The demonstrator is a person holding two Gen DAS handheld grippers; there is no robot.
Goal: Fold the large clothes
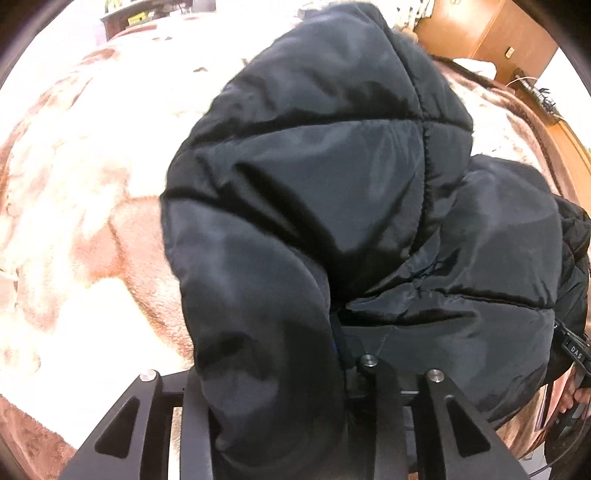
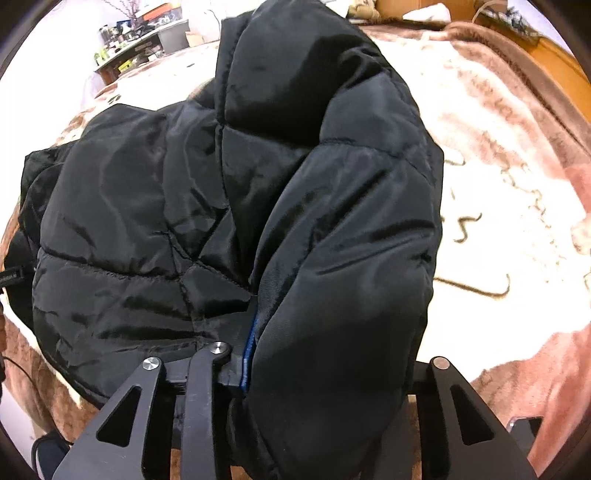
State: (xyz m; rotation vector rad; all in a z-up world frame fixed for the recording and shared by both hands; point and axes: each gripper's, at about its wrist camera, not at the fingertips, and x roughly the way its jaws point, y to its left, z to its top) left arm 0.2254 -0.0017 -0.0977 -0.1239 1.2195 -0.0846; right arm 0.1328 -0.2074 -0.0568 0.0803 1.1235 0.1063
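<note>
A black quilted puffer jacket (image 1: 332, 192) fills both views and hangs over a bed covered by a cream and brown blanket (image 1: 85, 177). My left gripper (image 1: 332, 354) is shut on a thick fold of the jacket, which bulges over its fingers and hides the tips. My right gripper (image 2: 251, 350) is shut on another fold of the same jacket (image 2: 229, 184), with a blue-edged pad showing against the fabric. The jacket spans between the two grippers. The right gripper's body (image 1: 574, 350) and the person's hand show at the right edge of the left wrist view.
The blanket (image 2: 498, 192) spreads across the bed under the jacket. A wooden headboard (image 1: 476, 33) stands at the far right. A cluttered table (image 2: 144, 40) stands beyond the bed at the far left.
</note>
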